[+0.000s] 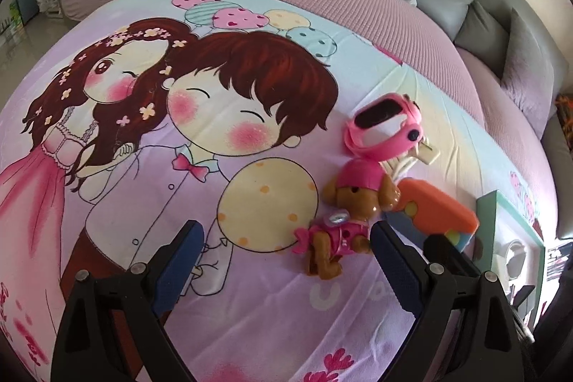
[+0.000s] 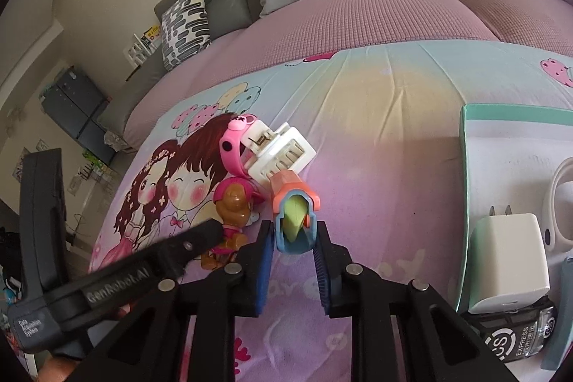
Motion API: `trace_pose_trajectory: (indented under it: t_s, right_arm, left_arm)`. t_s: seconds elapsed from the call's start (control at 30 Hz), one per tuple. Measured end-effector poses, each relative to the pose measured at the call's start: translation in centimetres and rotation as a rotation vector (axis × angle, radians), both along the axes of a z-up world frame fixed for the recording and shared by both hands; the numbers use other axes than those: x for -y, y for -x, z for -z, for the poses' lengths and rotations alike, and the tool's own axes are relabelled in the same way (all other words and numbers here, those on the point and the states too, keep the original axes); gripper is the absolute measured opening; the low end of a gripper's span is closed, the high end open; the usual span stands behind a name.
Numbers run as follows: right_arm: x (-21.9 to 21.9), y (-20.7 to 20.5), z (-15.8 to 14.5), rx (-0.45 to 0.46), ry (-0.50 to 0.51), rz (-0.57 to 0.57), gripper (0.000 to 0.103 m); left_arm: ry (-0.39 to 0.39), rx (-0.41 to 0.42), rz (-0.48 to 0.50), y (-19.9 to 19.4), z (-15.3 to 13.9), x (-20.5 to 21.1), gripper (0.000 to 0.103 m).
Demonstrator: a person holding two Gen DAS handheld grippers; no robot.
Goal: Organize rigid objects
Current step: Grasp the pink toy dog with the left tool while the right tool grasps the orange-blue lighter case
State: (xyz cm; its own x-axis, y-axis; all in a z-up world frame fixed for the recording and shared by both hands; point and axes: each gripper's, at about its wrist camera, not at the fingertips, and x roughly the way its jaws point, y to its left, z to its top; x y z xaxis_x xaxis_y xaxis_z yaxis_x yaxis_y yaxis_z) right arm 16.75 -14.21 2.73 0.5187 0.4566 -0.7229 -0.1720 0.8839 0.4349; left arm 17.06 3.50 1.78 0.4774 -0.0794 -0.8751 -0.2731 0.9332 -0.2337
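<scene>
We are clamping the right tongs (image 2: 294, 240) on the orange toy (image 2: 294, 203); left tongs (image 1: 286, 249) are gaping empty beside the puppy (image 1: 343, 221). Lifting risks dragging the white clip (image 2: 283, 153).

"GenRobot.AI" stands on the left claw's arm (image 2: 118, 285); "EXPRESS" on a black packet (image 2: 515, 335).

Cartoon-print sheet (image 1: 143, 167) under toy dog (image 1: 343, 221), watch (image 1: 379, 127), box (image 2: 501, 145).

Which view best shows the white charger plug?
The right wrist view: the white charger plug lies whole in the teal box, prongs visible. In the left wrist view only the box's edge shows; the plug can't be made out.
</scene>
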Motion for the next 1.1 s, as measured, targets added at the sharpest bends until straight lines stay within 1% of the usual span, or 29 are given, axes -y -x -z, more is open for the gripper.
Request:
trace_pose_trajectory:
  t_s: [0.13, 0.23, 0.33, 0.4, 0.53, 0.63, 0.7, 0.73, 0.8, 0.83, 0.9, 0.93, 0.97, 1.0, 1.1]
  right_arm:
    - [0.0, -0.3, -0.2, 0.011, 0.019, -0.006, 0.024]
    - [-0.1, -0.6, -0.3, 0.019, 0.041, -0.011, 0.026]
    - [0.2, -1.0, -0.4, 0.020, 0.023, -0.005, 0.026]
    - [0.2, -1.5, -0.4, 0.013, 0.015, -0.004, 0.027]
    - [0.3, -2.4, -0.5, 0.010, 0.016, 0.003, 0.028]
    - [0.3, -3.3, -0.4, -0.003, 0.000, 0.011, 0.029]
    - [0.3, -3.9, -0.3, -0.016, -0.013, 0.011, 0.029]
    - [0.3, -4.3, -0.2, -0.025, -0.021, 0.012, 0.029]
    - [0.2, -5.1, 0.0, -0.042, -0.031, 0.012, 0.029]
    - [0.1, -5.5, 0.1, -0.049, -0.033, 0.012, 0.029]
    - [-0.1, -6.0, 0.2, -0.053, -0.029, 0.009, 0.029]
    - [-0.2, -6.3, 0.2, -0.052, -0.026, 0.010, 0.029]
    - [-0.3, -6.5, 0.1, -0.047, -0.025, 0.011, 0.029]
    - [-0.4, -6.7, 0.1, -0.044, -0.023, 0.010, 0.029]
    - [-0.7, -7.3, 0.1, -0.043, -0.017, 0.014, 0.029]
  left_arm:
    - [0.025, -0.003, -0.012, -0.2, 0.5, -0.1, 0.094]
    - [0.009, 0.002, -0.005, -0.3, 0.6, 0.1, 0.094]
    - [0.004, 0.005, 0.008, -0.3, 0.6, 0.2, 0.094]
    - [-0.013, -0.004, 0.036, -0.6, 0.8, 0.4, 0.094]
    - [-0.046, -0.015, 0.061, -0.9, 0.9, 0.9, 0.093]
    - [-0.099, -0.028, 0.093, -1.4, 1.2, 2.0, 0.093]
    - [-0.100, -0.021, 0.096, -1.5, 1.2, 2.1, 0.092]
    - [-0.091, -0.016, 0.095, -1.6, 1.2, 2.0, 0.088]
    - [-0.074, -0.001, 0.098, -1.8, 1.2, 1.9, 0.075]
    - [-0.066, 0.005, 0.100, -1.8, 1.1, 1.9, 0.072]
    - [-0.046, 0.021, 0.112, -1.8, 0.9, 1.9, 0.055]
    - [-0.033, 0.027, 0.120, -1.8, 0.9, 1.9, 0.051]
    - [-0.017, 0.033, 0.129, -1.9, 0.8, 1.9, 0.045]
    - [-0.009, 0.037, 0.132, -1.8, 0.8, 2.0, 0.041]
    - [-0.003, 0.041, 0.137, -1.5, 0.6, 1.9, 0.041]
